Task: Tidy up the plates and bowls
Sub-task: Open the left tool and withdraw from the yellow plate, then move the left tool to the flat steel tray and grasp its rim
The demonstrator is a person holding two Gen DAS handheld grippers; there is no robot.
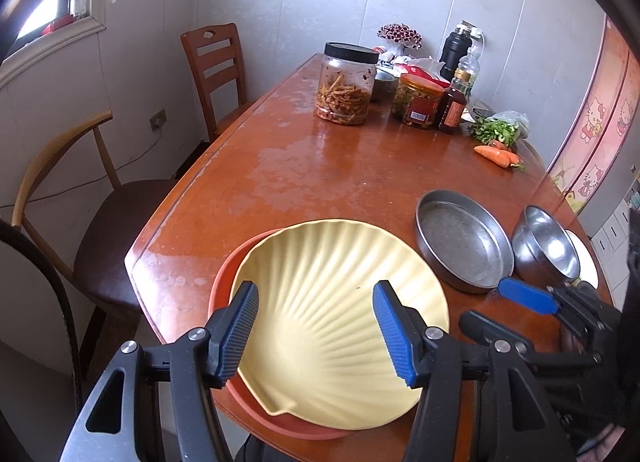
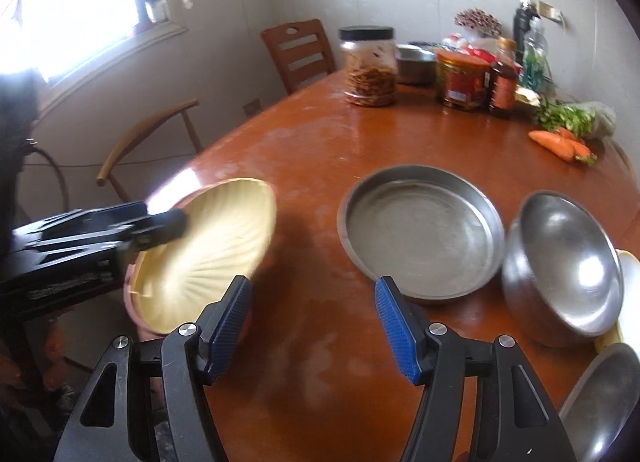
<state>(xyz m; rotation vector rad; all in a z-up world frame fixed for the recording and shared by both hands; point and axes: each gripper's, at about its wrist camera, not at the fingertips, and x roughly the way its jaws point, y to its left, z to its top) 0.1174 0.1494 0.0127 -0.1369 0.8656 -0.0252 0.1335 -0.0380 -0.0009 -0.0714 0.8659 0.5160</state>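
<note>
left gripper | black frame | ribbed blue fingers | silver screws

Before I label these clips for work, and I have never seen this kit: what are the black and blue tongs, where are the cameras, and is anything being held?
They are hand-held tongs, one in each of a person's hands, each carrying a wide-angle camera that looks along its two fingers. One picture comes from the left tongs, the other from the right tongs. Both stand open and hold nothing. On the wooden table a yellow shell-shaped plate lies on a reddish plate, beside a shallow steel pan and a tilted steel bowl. Farther back stand jars, bottles and carrots.
</note>
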